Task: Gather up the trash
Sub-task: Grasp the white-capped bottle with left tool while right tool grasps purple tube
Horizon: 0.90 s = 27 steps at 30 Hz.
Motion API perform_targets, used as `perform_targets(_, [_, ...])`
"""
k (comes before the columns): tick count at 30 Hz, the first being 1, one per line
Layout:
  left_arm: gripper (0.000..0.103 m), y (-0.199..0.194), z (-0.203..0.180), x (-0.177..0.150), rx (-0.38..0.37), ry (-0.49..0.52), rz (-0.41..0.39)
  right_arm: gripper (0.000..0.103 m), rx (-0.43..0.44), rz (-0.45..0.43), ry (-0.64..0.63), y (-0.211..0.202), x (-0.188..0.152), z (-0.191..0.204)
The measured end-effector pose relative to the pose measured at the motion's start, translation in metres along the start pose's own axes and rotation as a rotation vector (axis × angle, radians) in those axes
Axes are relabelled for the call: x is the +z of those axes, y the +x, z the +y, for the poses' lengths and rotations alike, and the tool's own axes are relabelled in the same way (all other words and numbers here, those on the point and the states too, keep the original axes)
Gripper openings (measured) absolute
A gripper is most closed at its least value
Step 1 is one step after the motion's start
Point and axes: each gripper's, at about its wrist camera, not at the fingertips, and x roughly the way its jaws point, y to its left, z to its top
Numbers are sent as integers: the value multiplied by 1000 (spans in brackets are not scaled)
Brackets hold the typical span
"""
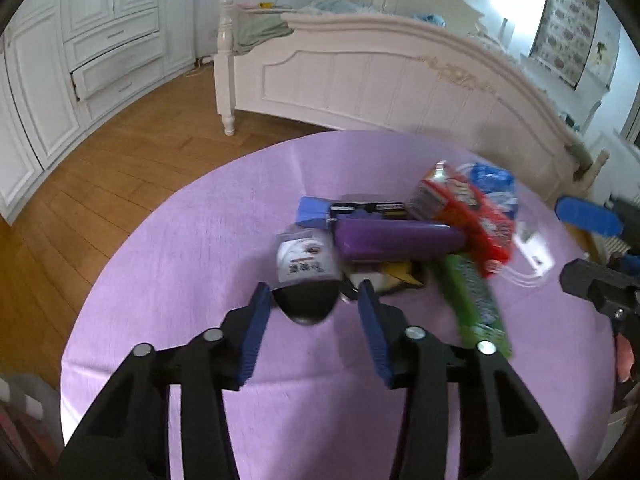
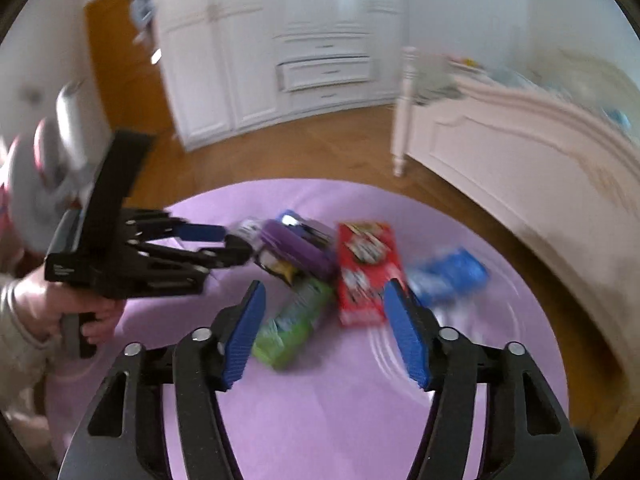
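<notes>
Purple bench (image 1: 200, 240): carrying trash pile (image 1: 400, 236)
Left gripper (image 1: 316, 300): fingers gaping around black pouch (image 1: 306, 306)
Right gripper (image 2: 324, 328): fingers spreading wide, holding nothing

The black left gripper with blue ribbed pads (image 1: 314, 296) has its jaws spread apart, and a bare hand (image 2: 86, 312) grasps its handle. The matching black right gripper (image 2: 324, 296) is spread wider.

a home bedroom: white bed (image 1: 360, 80), built-in wardrobe (image 1: 100, 40), wooden floor (image 1: 120, 168).
</notes>
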Motion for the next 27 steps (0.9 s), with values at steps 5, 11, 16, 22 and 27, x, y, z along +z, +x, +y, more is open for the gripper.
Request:
perform_targets(5, [39, -1, 10, 3, -21, 0, -13, 51, -9, 95, -144, 42, 20, 13])
perform_targets(11, [39, -4, 22, -8, -66, -1, -44, 46, -4, 180, -241, 82, 26, 27])
perform_targets(16, [39, -10, 30, -15, -91, -19, -52, 37, 12, 235, -278, 110, 28, 38])
perform_targets(22, [39, -17, 35, -21, -102, -42, -55, 29, 30, 204, -218, 103, 32, 42])
perform_targets(27, [39, -34, 36, -24, -133, -75, -87, 26, 121, 101, 2, 64, 34, 24])
